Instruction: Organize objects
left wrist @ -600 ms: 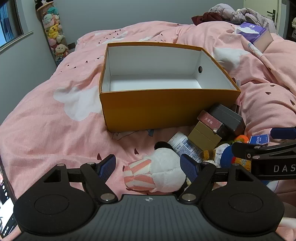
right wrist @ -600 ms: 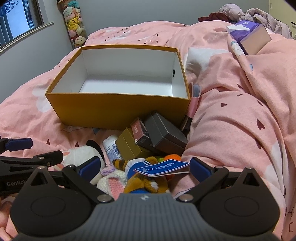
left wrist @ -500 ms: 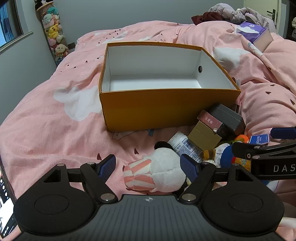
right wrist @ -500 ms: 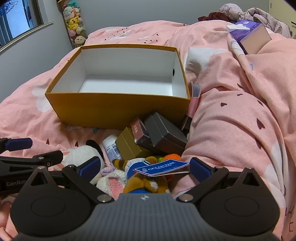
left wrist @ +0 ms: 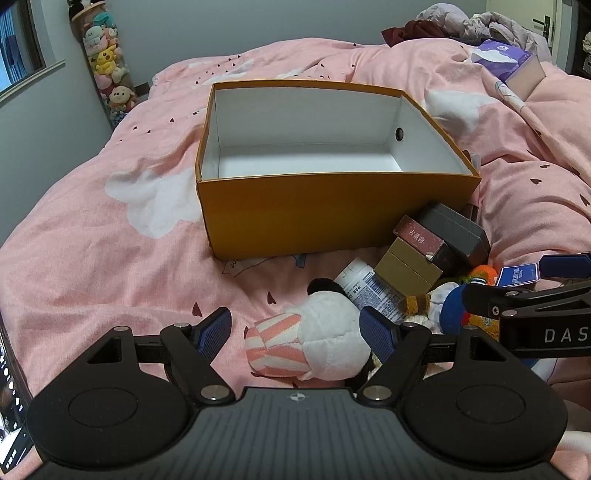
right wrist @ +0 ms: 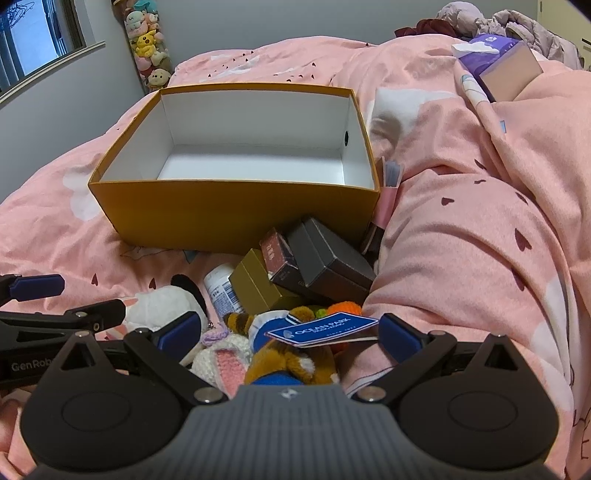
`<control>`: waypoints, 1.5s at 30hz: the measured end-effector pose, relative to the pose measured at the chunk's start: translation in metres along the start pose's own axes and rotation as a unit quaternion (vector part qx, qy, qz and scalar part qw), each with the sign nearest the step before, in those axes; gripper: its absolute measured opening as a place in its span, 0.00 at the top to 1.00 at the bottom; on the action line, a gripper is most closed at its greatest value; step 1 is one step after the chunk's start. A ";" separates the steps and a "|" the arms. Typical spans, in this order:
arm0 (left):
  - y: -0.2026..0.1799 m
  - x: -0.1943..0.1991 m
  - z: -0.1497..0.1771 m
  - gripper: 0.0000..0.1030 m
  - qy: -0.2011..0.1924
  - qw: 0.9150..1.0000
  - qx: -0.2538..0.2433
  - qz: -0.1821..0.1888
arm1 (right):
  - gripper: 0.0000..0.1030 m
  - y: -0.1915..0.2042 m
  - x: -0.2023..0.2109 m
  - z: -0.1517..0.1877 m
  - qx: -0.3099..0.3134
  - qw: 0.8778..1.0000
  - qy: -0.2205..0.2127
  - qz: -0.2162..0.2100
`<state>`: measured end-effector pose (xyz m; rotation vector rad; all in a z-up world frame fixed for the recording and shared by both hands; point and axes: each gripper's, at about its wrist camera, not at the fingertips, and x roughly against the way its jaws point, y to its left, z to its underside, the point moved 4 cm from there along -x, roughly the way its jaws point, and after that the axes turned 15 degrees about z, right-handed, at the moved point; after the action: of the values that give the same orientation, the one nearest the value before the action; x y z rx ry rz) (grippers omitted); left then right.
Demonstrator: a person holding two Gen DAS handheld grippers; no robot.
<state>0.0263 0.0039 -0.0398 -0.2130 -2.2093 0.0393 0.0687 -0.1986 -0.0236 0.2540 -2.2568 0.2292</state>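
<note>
An empty orange box (left wrist: 332,218) (right wrist: 229,214) with a white inside stands open on the pink bed. In front of it lies a pile: a white plush with a pink striped part (left wrist: 314,343), a white bottle (left wrist: 369,288), a gold box (left wrist: 410,269), a maroon box (left wrist: 421,236), a dark grey box (left wrist: 458,229) and a brown plush with a blue tag (right wrist: 321,328). My left gripper (left wrist: 301,328) is open, its fingers either side of the white plush. My right gripper (right wrist: 288,332) is open around the brown plush.
A purple tissue box (left wrist: 506,61) (right wrist: 495,62) lies on the raised duvet at the far right. A tube of stuffed toys (left wrist: 107,74) stands by the grey wall at the back left. Clothes (left wrist: 480,22) are heaped at the bed's far end.
</note>
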 end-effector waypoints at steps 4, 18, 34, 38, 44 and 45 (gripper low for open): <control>0.000 -0.002 0.001 0.12 0.004 1.000 0.003 0.001 | 0.01 0.001 0.000 0.001 0.002 1.000 0.000 0.000; -0.001 -0.001 0.001 0.25 0.009 0.998 0.007 0.054 | 0.21 -0.008 0.005 -0.006 -0.008 0.999 -0.025 -0.027; -0.050 -0.015 -0.001 0.59 0.078 0.978 -0.081 0.176 | 0.44 -0.023 0.015 0.007 0.022 0.995 0.050 -0.084; -0.050 -0.030 0.008 0.59 0.139 0.968 -0.061 0.199 | 0.43 -0.015 0.000 0.013 0.039 0.994 0.075 -0.073; -0.044 -0.037 0.013 0.57 0.160 0.963 -0.019 0.216 | 0.47 -0.014 -0.014 0.010 0.040 0.994 0.075 -0.066; -0.043 -0.038 0.013 0.56 0.162 0.962 -0.013 0.218 | 0.49 -0.016 -0.014 0.009 0.035 0.994 0.073 -0.068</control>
<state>0.0323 -0.0447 -0.0734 -0.6705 -1.8022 0.2043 0.0752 -0.2149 -0.0381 0.4135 -2.0804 0.2480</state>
